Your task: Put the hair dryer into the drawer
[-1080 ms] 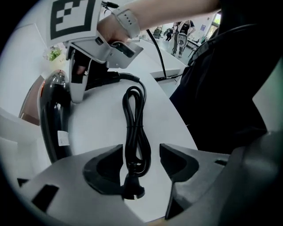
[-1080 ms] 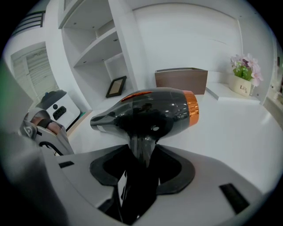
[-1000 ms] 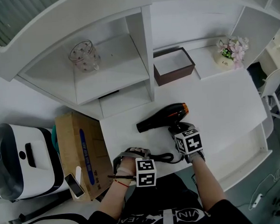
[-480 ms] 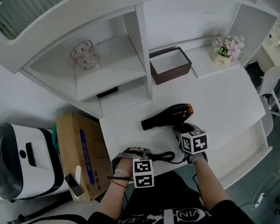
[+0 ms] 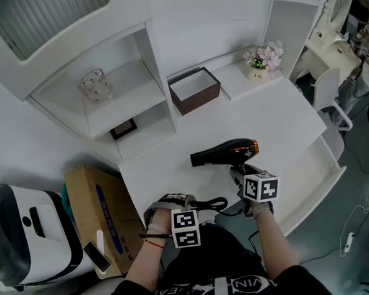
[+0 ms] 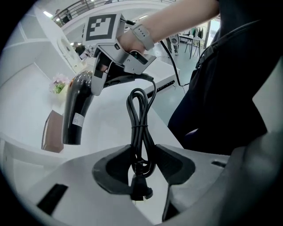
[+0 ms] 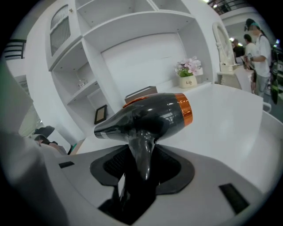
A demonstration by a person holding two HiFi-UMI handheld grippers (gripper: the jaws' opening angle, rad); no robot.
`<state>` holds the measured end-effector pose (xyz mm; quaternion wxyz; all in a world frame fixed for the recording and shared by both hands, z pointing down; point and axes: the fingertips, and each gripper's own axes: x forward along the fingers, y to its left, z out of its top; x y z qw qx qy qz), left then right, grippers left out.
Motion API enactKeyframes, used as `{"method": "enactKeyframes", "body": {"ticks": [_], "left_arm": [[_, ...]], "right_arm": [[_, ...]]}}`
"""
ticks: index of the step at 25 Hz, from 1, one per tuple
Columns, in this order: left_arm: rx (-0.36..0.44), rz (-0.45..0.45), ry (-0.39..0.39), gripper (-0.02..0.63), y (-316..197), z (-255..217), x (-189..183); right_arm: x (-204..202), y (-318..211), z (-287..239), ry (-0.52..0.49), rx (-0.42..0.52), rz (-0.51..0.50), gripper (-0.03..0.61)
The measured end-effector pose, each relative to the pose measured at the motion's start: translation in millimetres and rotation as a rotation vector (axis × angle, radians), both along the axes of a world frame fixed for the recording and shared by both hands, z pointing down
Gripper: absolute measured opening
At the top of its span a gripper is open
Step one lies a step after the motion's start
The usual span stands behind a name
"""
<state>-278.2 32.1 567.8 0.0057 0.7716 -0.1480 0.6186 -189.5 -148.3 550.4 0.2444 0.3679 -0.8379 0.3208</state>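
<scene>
While tilted downward, right gripper clamps dryer

A white desk backed by white shelves. On the far-left upper shelf stands a clear glass jar. In the compartment below it is a small dark picture frame. A brown open box with a white inside sits at the desk's far edge, with a pot of pink flowers to its right. Left of the desk is a cardboard box with a blue stripe, a phone at its near left corner, and a white-and-black appliance beside it. A white chair stands far right.
</scene>
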Motion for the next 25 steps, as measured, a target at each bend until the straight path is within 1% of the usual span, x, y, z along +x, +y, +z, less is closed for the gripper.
{"method": "enactKeyframes", "body": {"ticks": [7, 15, 20, 25], "left_arm": [[0.05, 0.126, -0.006, 0.178, 12.2, -11.5, 33.6], [0.099, 0.285, 0.014, 0.178, 27.8, -19.1, 94.1], [0.115, 0.35, 0.028, 0.176, 35.4, -16.9, 126.5], [0.103, 0.395, 0.043, 0.176, 43.1, -14.9, 155.1]], "right_arm": [[63.5, 30.0, -11.8, -0.041, 0.007, 0.169, 0.176], [151.3, 77.0, -19.3, -0.047, 0.012, 0.354, 0.176], [195.6, 103.1, -16.4, -0.052, 0.004, 0.456, 0.177], [230.6, 119.0, -12.5, -0.045, -0.003, 0.517, 0.176]]}}
